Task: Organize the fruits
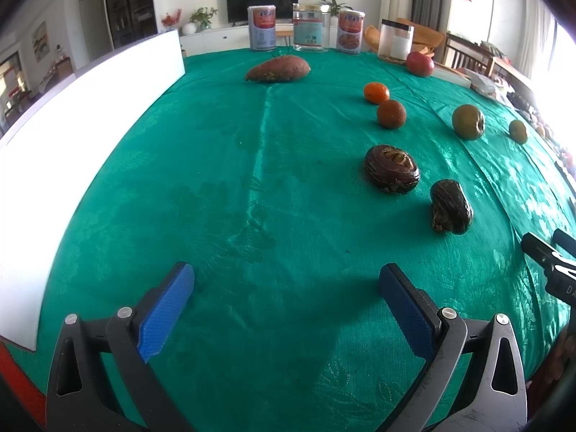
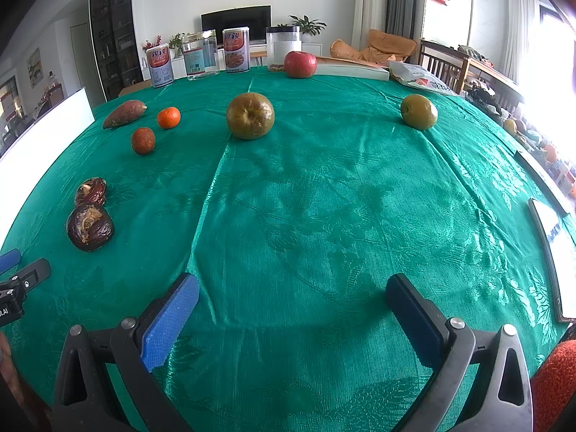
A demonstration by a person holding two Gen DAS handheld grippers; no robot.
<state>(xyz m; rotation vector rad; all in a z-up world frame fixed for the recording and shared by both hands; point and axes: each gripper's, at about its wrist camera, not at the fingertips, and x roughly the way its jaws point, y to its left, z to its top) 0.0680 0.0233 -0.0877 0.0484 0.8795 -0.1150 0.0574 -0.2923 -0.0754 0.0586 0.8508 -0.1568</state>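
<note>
left wrist view: the left claw (image 1: 286, 298) is spread wide with nothing between its blue pads, hovering low over the green cloth of the desk (image 1: 216, 180). a white board (image 1: 90, 136) stands along the left edge. ahead to the right, the fruits lie in a loose line running away from the camera: a dark wrinkled fruit (image 1: 451, 207) nearest, a second dark round fruit (image 1: 391, 168) just beyond it, then a bumpy red-orange fruit (image 1: 391, 113) and a tangerine (image 1: 376, 92) close together. a sweet potato (image 1: 278, 68) lies farther back near the middle, a red apple (image 1: 420, 63) at the far right beside a clear jar (image 1: 395, 40), and two brownish-green pears, the bigger pear (image 1: 468, 121) and the smaller pear (image 1: 518, 131), sit apart on the right. two cans (image 1: 262, 28) and a tall plastic jar (image 1: 310, 27) stand at the far edge. part of the right claw (image 1: 550, 252) shows at the right border.

right wrist view: the right claw (image 2: 291, 302) is likewise spread wide and holds nothing, over bare cloth. the bigger pear (image 2: 250, 115) sits straight ahead, well apart from the claw, the smaller pear (image 2: 419, 111) off to the right, the red apple (image 2: 300, 64) at the far edge touching a book (image 2: 352, 68). the two dark fruits (image 2: 90, 226) lie at the left, near the tip of the left claw (image 2: 14, 270)
</note>
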